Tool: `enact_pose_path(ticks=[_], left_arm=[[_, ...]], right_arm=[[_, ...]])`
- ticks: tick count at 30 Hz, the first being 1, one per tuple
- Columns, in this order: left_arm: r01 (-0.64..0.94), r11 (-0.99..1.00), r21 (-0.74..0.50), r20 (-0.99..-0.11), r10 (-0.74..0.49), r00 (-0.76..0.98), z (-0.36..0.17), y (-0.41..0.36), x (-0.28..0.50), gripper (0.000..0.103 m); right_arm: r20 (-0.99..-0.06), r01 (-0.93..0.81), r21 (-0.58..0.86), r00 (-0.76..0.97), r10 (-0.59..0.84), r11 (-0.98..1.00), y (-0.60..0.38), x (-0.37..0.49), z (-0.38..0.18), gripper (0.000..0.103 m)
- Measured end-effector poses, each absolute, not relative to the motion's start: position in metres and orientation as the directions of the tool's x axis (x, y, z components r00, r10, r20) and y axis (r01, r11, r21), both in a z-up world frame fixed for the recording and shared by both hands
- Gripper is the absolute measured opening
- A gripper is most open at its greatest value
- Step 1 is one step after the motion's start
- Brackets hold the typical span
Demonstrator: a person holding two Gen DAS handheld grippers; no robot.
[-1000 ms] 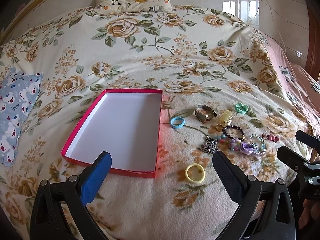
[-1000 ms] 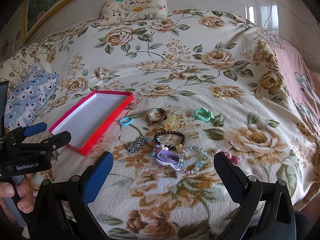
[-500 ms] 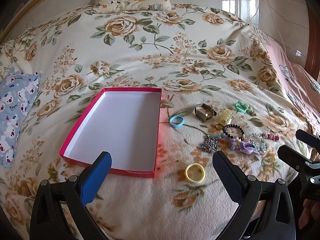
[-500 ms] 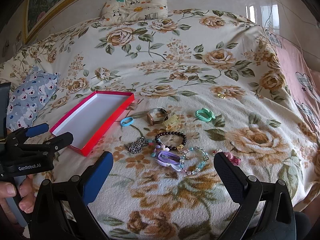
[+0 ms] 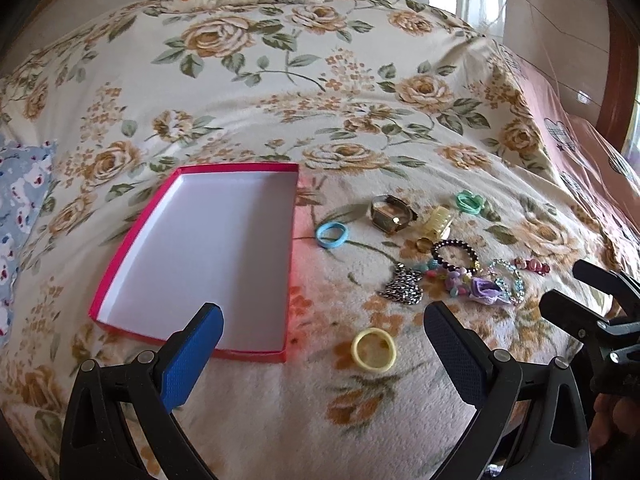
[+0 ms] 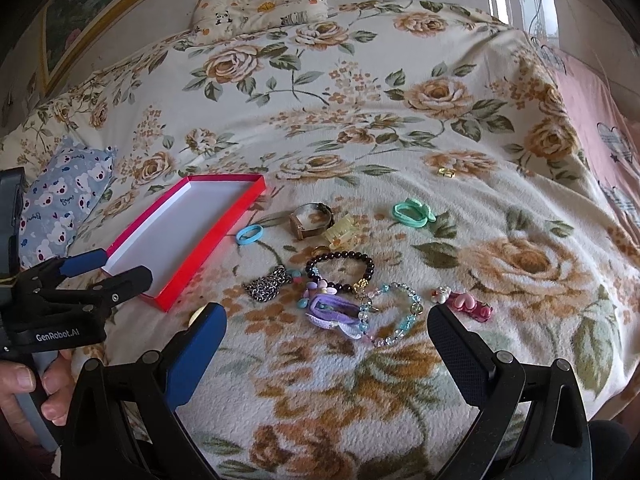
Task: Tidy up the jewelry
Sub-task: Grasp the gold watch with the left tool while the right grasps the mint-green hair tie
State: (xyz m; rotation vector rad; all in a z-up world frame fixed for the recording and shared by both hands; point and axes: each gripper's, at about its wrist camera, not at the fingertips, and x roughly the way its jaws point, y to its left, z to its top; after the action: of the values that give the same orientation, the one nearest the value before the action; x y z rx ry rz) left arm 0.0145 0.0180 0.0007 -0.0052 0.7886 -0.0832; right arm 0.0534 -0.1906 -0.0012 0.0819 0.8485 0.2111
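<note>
Blanket (image 6: pixel 400 92) showing cream ground with tan roses and green leaves. Box (image 5: pixel 120 248) showing red walls, white inside. Small pillow (image 6: pixel 60 196) wearing grey-blue with white bears; far pillow (image 6: pixel 260 4) cream with pandas. Hair ties lying blue (image 5: pixel 331 235), yellow (image 5: pixel 374 349) and mint green (image 6: pixel 414 214). Bead bracelet (image 6: pixel 340 266) looking dark, nearly black; second bracelet (image 6: pixel 394 312) showing clear and pale blue beads. Bow clip (image 6: pixel 334 312) showing lilac. Left gripper (image 5: pixel 323 344) showing one blue pad, one dark.

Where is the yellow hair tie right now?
The yellow hair tie lies on the blanket in the left wrist view, just right of the red box, nearer than the silver chain.
</note>
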Motion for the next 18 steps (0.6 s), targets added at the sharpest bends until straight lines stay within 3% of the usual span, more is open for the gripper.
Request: enact_pose_path(ticks=[10,18], left_arm=[[0.145,0.989,-0.031,-0.741,-0.121,0.661,-0.002,0.012,0.080,0.094],[0.192,0.981,-0.038,-0.789,-0.148,0.596,-0.016,0.001,0.156,0.082]], right_arm=[[-0.756,-0.125,0.206,0.610,0.239,0.971,-0.206,0.092,-0.010,0.096],[-0.807,-0.107,0.265,0.519,0.282,0.958,-0.214,0.141,-0.036,0.074]])
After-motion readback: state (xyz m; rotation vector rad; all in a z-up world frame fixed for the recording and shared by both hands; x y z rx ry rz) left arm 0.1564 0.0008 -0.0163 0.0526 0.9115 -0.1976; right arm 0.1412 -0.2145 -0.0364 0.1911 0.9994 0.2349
